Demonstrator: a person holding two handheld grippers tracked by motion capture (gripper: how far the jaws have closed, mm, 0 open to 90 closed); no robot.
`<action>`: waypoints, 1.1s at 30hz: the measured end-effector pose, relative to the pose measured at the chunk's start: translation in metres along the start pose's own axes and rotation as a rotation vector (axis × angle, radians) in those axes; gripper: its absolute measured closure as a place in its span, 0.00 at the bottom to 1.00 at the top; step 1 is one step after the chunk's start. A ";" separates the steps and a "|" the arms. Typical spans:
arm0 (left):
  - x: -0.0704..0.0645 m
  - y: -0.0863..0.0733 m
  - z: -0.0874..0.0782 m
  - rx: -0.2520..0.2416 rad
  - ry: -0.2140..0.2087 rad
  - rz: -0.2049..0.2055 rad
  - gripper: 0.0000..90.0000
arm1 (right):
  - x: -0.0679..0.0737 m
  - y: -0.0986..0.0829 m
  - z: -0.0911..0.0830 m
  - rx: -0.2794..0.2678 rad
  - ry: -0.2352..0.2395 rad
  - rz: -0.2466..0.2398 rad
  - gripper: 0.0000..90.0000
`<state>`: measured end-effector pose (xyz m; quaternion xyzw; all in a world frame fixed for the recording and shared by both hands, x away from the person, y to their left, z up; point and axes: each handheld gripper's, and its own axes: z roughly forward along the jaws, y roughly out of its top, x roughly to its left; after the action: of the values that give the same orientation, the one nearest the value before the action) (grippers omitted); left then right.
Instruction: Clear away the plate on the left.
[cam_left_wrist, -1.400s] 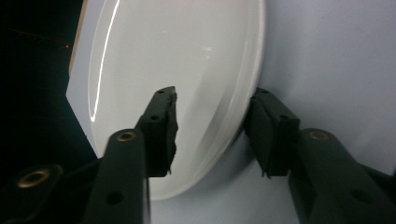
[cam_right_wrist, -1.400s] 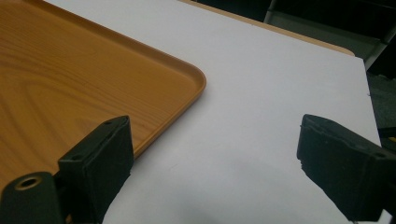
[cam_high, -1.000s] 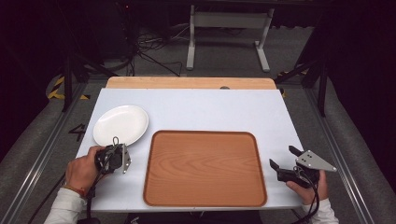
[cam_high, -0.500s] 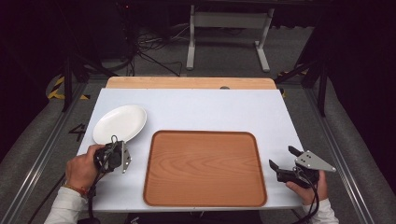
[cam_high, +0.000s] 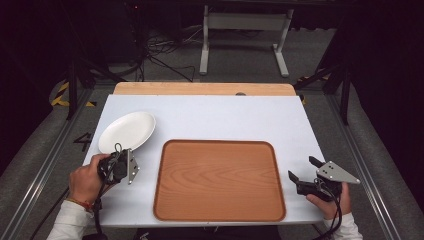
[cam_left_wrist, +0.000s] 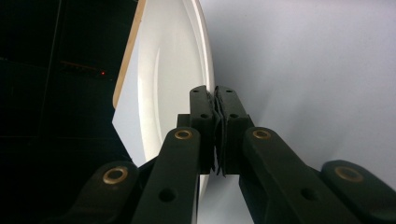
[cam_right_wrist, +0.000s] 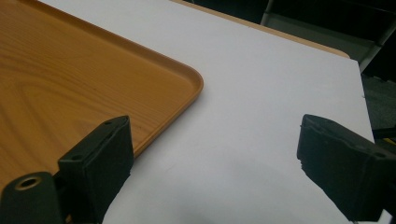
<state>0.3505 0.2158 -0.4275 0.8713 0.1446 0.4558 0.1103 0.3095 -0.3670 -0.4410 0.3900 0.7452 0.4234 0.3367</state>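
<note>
High view: nothing has shifted since the earlier frame. My left tongs (cam_high: 131, 165) stay pressed together, empty, the white plate (cam_high: 127, 131) just beyond their tips. My right tongs (cam_high: 305, 169) stay spread wide beside the wooden tray (cam_high: 218, 180).

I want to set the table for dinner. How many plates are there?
1. The white plate lies flat on the table's far left part, just past the left gripper and left of the wooden tray. Nothing looks hidden.

Wooden tray (cam_high: 219, 180) lies on the white table (cam_high: 225, 117); cables (cam_high: 160, 55) on the floor behind.
</note>
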 end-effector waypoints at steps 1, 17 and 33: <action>0.000 0.001 -0.001 -0.007 -0.004 0.002 0.97 | 0.000 0.000 0.000 -0.002 0.000 0.001 0.13; -0.008 0.046 -0.027 -0.122 0.028 0.098 0.96 | -0.001 -0.001 -0.001 -0.001 -0.003 0.007 0.13; -0.024 0.093 -0.043 -0.283 -0.052 0.157 0.96 | -0.001 0.000 -0.001 -0.004 -0.008 0.012 0.13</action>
<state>0.3158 0.1235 -0.3911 0.8672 0.0074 0.4561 0.1996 0.3088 -0.3683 -0.4406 0.3954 0.7408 0.4252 0.3378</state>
